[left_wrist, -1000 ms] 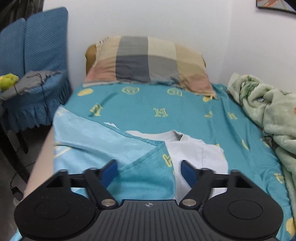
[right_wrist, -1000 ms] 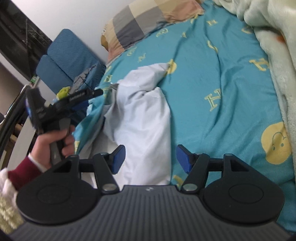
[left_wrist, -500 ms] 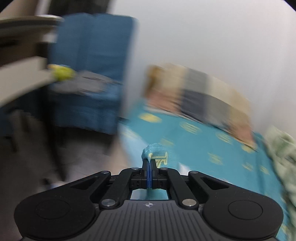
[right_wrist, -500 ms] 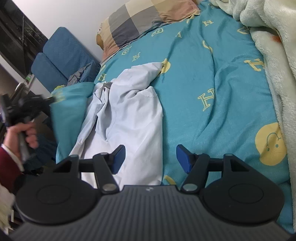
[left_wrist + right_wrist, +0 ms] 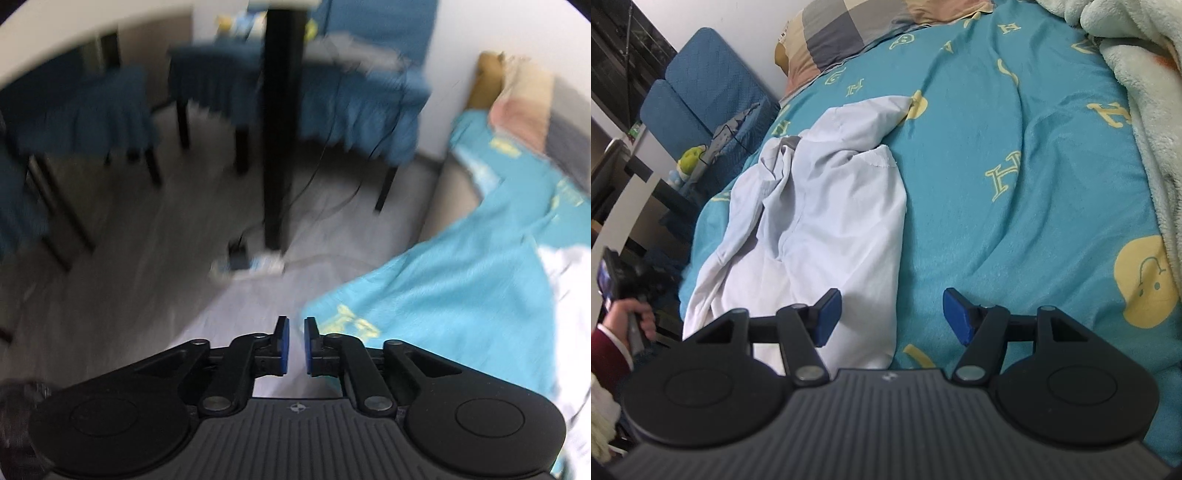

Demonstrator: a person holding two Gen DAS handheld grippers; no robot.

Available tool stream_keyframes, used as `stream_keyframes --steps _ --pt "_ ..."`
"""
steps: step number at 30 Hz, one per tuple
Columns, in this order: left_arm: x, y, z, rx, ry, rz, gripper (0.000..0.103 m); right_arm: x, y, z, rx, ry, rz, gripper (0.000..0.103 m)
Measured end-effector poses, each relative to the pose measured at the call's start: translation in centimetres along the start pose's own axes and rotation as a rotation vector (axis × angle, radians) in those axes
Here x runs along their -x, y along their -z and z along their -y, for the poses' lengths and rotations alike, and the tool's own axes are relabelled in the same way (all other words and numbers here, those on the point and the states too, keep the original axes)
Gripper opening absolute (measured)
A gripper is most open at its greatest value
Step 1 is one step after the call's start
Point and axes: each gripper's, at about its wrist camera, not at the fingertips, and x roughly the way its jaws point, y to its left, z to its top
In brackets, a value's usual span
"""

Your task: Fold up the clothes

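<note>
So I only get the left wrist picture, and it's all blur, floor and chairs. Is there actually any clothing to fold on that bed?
Observer: Yes. The right wrist view shows a white garment lying crumpled on the teal sheet.
Operator: Is the other gripper holding it?
Observer: No. The right gripper is wide open by the garment's near edge, gripping nothing.
Operator: Anything else on the bed?
Observer: A pale fleece blanket is heaped along the right side of that view.
</note>
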Motion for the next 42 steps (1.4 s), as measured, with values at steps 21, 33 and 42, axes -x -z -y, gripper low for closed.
stream_keyframes --steps 21,33,42 --pt "12.6 10.3 21.9 -0.572 0.445 0.263 0.073 4.2 -1.4 -0.1 -0.029 -0.076 0.093 0.064" --pt "11.5 11.2 23.1 -0.459 0.573 0.226 0.004 3.7 -2.0 1.3 -0.097 -0.101 0.073 0.064" --pt "18.4 11.8 24.3 -0.55 0.721 0.247 0.003 4.4 -1.8 0.9 -0.087 -0.097 0.092 0.064"
